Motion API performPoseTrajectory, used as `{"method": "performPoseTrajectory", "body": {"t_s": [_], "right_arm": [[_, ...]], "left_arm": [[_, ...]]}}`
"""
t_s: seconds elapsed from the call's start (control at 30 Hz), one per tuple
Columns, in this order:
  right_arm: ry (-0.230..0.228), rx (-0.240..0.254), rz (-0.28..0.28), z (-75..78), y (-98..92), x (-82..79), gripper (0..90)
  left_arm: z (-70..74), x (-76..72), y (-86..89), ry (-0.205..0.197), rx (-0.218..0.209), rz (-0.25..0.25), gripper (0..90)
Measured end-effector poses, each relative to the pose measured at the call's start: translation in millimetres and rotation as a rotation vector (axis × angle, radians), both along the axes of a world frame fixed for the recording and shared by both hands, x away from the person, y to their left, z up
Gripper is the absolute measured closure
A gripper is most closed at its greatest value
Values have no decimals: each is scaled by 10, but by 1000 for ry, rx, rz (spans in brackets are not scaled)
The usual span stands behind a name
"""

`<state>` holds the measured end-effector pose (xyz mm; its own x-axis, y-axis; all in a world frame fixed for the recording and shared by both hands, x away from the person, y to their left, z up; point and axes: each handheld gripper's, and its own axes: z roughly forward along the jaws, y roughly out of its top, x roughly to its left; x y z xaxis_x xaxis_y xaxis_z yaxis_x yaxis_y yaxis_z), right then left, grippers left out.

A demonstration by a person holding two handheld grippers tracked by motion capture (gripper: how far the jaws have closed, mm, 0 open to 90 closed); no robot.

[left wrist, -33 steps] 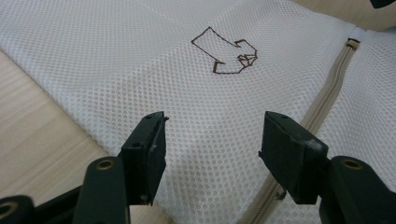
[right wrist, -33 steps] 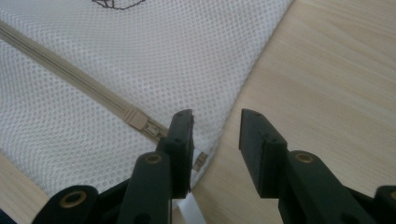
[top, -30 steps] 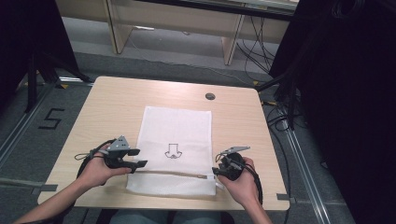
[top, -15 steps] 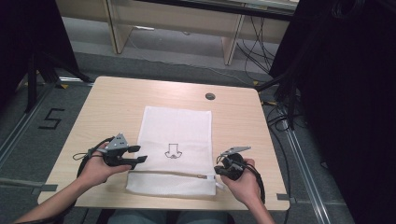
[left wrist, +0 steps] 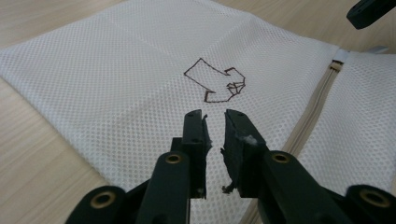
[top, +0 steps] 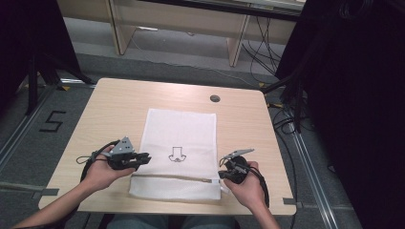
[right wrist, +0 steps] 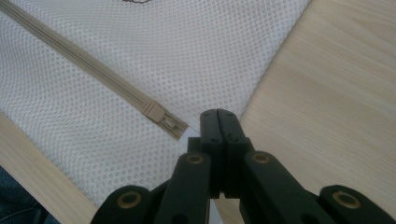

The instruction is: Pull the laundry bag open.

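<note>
While mesh bag [top: 179,152] lies flat | left gripper [left wrist: 215,122] jaws above | right gripper [right wrist: 218,122] at zipper end

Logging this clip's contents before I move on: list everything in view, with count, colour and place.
Mesh bag: one, white, flat at table centre, small dark outline print.
Zipper: one, beige, across the bag's near end; slider at its right end.
Table: one, light wood, dark round grommet near far edge.
Left gripper: black, slightly open, over bag's left edge.
Right gripper: black, jaws together at bag's right edge near the slider.
</note>
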<state>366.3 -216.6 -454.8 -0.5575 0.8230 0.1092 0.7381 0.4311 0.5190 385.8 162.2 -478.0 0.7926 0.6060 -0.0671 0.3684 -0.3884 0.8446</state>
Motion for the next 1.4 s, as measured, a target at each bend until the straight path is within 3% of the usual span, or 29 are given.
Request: {"method": "performPoseTrajectory", "body": {"t_s": [0.07, 0.17, 0.3, 0.33, 0.37, 0.5, 0.53, 0.63, 1.0, 1.4], "right_arm": [[5, -3, -3, -4, -3, -1, 900], [25, 0, -17, 8, 18, -14, 900], [15, -1, -15, 8, 23, -11, 900], [37, 5, -29, 10, 31, -20, 900], [18, 0, -14, -8, 19, -3, 900], [28, 2, -14, -21, 10, -6, 900], [32, 0, -18, -25, 9, -12, 900], [57, 0, -25, -34, 27, -32, 900], [101, -22, -6, -180, 105, 22, 900], [171, -32, -37, -255, 120, 31, 900]], "left_arm": [[23, 13, -68, 20, -1, -9, 826], [48, 36, -197, 7, 2, -40, 862], [86, 36, -363, 8, 13, -60, 885], [92, 37, -412, 15, 15, -74, 890], [96, 33, -441, 22, 19, -75, 893], [110, 25, -601, 48, 14, -119, 892], [107, 25, -647, 30, 24, -127, 889], [89, 0, -770, 45, 17, -152, 884], [1, -25, -1243, 64, 63, -260, 875], [-109, -40, -1564, 98, 96, -324, 829]]}}
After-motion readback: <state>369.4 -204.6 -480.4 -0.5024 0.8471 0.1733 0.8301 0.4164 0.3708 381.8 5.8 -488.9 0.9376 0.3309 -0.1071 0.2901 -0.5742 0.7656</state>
